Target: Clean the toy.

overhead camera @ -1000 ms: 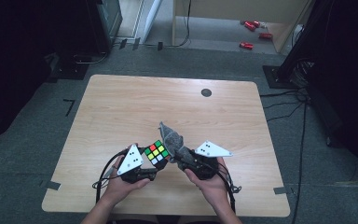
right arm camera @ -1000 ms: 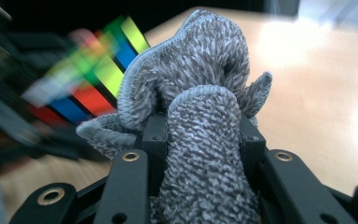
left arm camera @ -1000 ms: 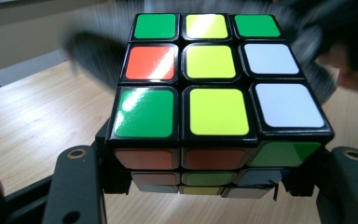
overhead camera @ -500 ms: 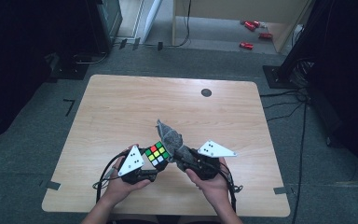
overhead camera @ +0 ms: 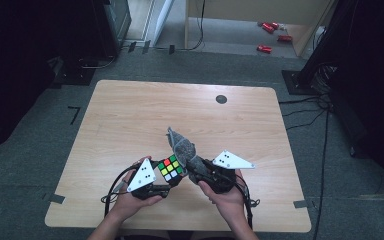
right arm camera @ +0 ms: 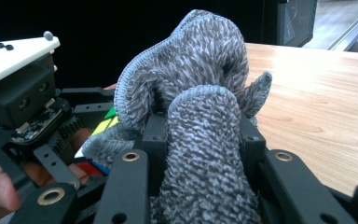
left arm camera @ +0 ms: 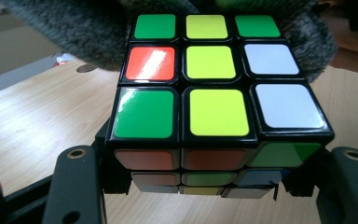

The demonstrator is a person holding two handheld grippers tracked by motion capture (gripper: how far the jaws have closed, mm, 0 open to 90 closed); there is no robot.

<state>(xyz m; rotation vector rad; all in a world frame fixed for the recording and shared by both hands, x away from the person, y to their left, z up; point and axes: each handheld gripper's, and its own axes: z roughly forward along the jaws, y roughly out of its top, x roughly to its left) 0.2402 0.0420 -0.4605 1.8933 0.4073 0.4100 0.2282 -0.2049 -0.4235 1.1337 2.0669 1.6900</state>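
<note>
- While clamped by the left gripper [overhead camera: 166,177], the cube [overhead camera: 171,168] is held lower centre, above the table [overhead camera: 130,115].
- Grey cloth [overhead camera: 182,147] is pinched by the right gripper [overhead camera: 196,166], touching the cube's right side.
- Cloth's long axis runs up-left; wiping is judged next.

A light wooden table [overhead camera: 130,115] with a small dark round mark [overhead camera: 221,99] near its far edge stands on grey carpet [overhead camera: 45,155], while red objects [overhead camera: 270,31] lie on the floor beyond, beside dark equipment [overhead camera: 111,22].
</note>
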